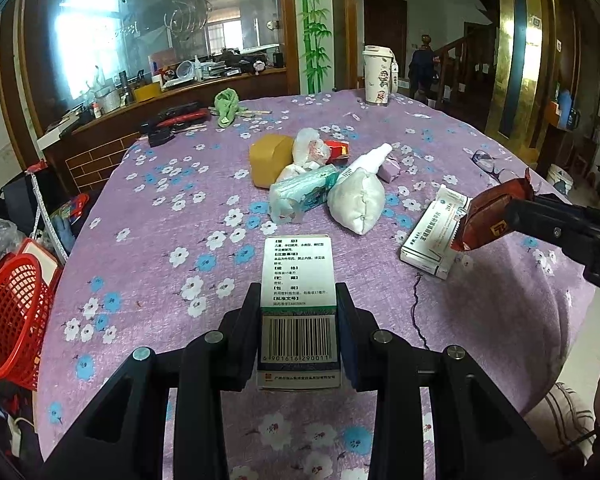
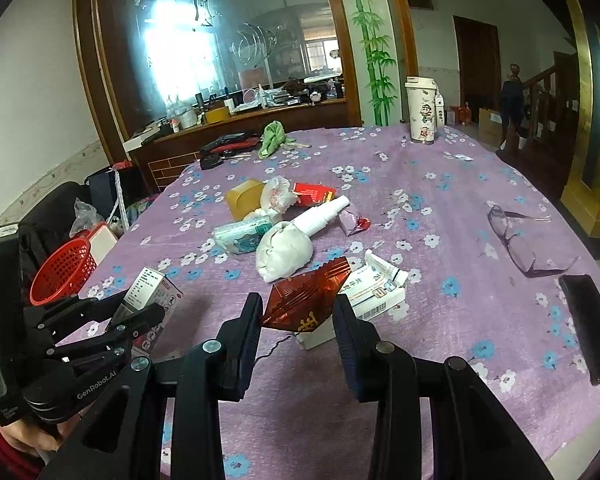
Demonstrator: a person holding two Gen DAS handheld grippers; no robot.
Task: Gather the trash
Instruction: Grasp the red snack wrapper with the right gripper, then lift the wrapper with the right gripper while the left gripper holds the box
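Note:
My left gripper (image 1: 299, 304) is shut on a white medicine box (image 1: 299, 280) with a barcode, held above the purple flowered tablecloth (image 1: 160, 240). The same left gripper (image 2: 140, 312) and its medicine box (image 2: 152, 284) show at the left of the right wrist view. My right gripper (image 2: 298, 312) is shut on a crumpled red foil wrapper (image 2: 308, 296); in the left wrist view that right gripper (image 1: 512, 216) carries the red wrapper (image 1: 488, 216) at the right. A red mesh basket (image 1: 12, 320) stands off the table's left edge. More trash lies heaped mid-table (image 1: 324, 176).
A white carton (image 2: 380, 292) lies just beyond the red wrapper. The heap holds a yellow box (image 2: 246, 198), tissue pack (image 2: 244, 236), white pouch (image 2: 284, 252) and spray bottle (image 2: 320, 212). Glasses (image 2: 520, 240) and a black phone (image 2: 588, 328) lie right. A tall cup (image 2: 422, 112) stands far back.

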